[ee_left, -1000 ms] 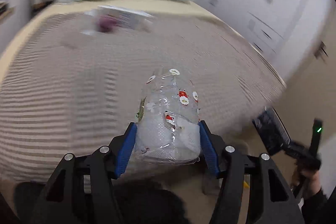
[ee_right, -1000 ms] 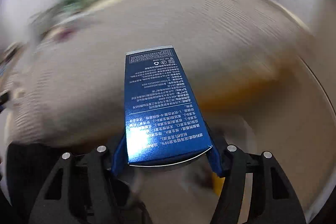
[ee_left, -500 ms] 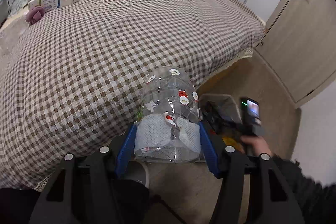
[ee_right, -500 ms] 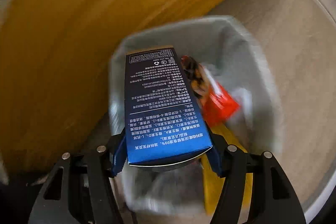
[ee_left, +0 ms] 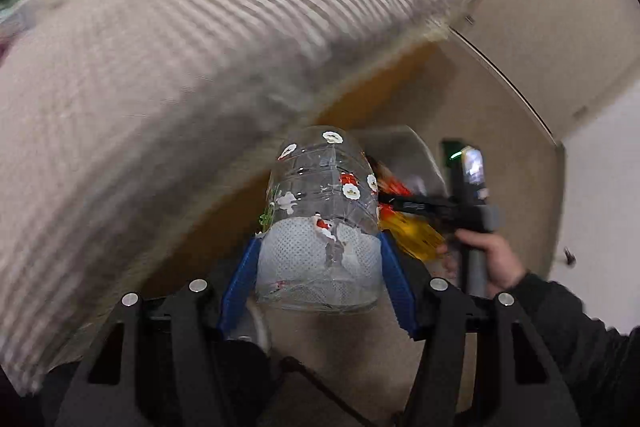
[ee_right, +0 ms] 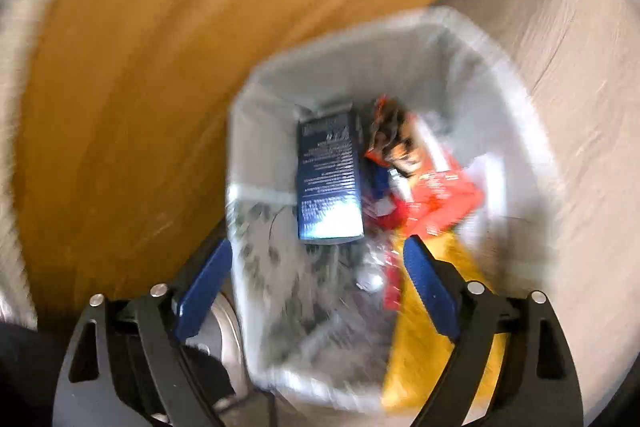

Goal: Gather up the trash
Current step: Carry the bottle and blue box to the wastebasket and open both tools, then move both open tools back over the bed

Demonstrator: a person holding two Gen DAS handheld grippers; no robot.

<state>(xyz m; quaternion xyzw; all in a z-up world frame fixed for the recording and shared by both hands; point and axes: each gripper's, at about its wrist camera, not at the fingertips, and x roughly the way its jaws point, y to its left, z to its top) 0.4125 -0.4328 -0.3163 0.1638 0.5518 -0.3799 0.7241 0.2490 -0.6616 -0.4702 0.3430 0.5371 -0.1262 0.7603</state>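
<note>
Right gripper [ee_right: 316, 291], jaws just opened and empty, above the bin [ee_right: 520, 115] — blue box [ee_right: 328, 179] inside; left gripper [ee_left: 320, 267] clamps the plastic bottle [ee_left: 320, 223], axis forward, bin just beyond.

Clear plastic wrapper [ee_left: 320, 223], printed with small red-and-white figures and holding white mesh padding, stands upright and crumpled, clamped at its sides. Blue box [ee_right: 329, 179] with white print lies inside the white-lined bin [ee_right: 500, 75], beside red and yellow wrappers [ee_right: 436, 195].
</note>
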